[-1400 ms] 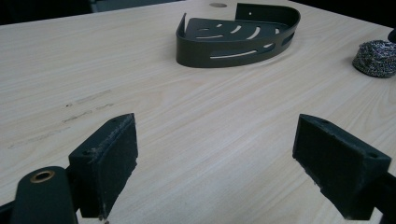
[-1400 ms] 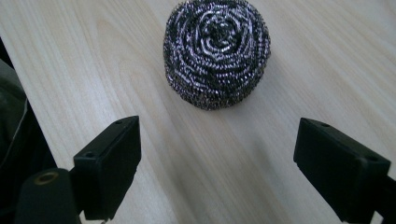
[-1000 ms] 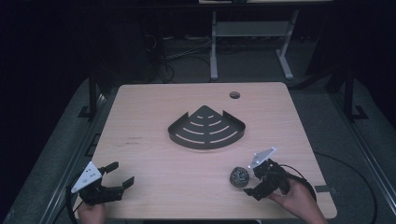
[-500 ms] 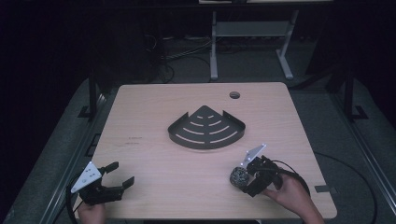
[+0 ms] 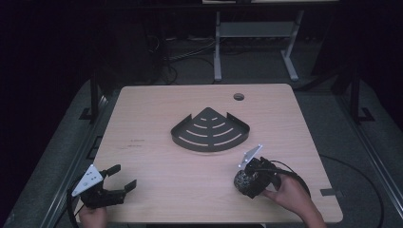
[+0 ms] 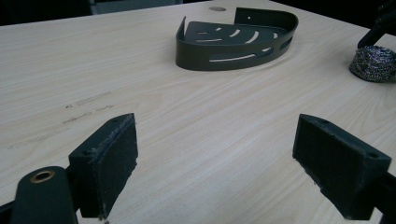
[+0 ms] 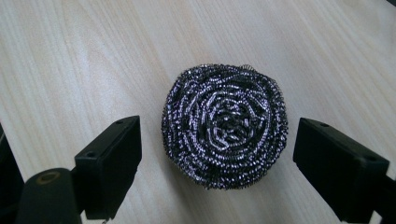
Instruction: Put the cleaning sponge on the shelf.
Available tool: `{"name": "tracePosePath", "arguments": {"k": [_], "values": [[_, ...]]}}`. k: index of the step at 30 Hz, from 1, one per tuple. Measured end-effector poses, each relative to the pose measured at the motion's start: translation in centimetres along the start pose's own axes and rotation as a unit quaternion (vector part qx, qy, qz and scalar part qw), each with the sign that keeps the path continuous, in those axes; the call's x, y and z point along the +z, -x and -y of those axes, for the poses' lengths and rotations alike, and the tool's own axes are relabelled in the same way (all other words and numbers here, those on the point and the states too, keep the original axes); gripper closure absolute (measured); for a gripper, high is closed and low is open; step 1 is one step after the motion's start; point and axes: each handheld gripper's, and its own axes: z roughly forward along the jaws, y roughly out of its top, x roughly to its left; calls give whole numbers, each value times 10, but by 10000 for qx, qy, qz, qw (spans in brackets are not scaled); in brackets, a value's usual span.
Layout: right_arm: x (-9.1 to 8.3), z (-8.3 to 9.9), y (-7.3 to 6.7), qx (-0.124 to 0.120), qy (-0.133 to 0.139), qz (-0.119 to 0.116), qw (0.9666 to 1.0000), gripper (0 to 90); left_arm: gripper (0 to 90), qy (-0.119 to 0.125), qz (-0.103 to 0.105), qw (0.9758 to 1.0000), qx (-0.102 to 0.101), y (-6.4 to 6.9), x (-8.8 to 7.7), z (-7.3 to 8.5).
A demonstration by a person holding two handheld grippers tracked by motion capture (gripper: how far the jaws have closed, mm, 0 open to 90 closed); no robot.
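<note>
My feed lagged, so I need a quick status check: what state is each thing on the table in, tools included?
Left tool: open, holding nothing, low over bare table at the near left corner.
Right tool: open, jaws on either side of the scourer, not yet closed on it.
Steel wool scourer: lying on the table, ungripped.
Corner caddy: upright on the table centre, nothing in it.
Table: light wood.

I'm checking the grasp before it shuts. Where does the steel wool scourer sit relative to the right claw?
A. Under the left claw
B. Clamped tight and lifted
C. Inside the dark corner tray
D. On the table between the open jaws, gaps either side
D: in the right gripper view the scourer lies on the table between the right claw's spread jaws, untouched.
</note>
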Motion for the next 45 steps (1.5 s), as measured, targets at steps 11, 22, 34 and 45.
{"name": "tracePosePath", "arguments": {"k": [11, 22, 34, 45], "values": [[4, -6, 2, -12, -115, -14, 9999, 175, 133, 13, -3, 10000, -40, 0, 0, 0], [9, -8, 5, 17, -236, -31, 9997, 225, 133, 23, -2, 10000, -45, -1, -1, 0], [9, -8, 5, -26, -241, -111, 9996, 316, 133, 54, 2, 9999, -86, -1, -2, 0], [8, -8, 6, -51, -222, -177, 9996, 327, 133, 58, 0, 9999, -101, -1, -2, 0]]}}
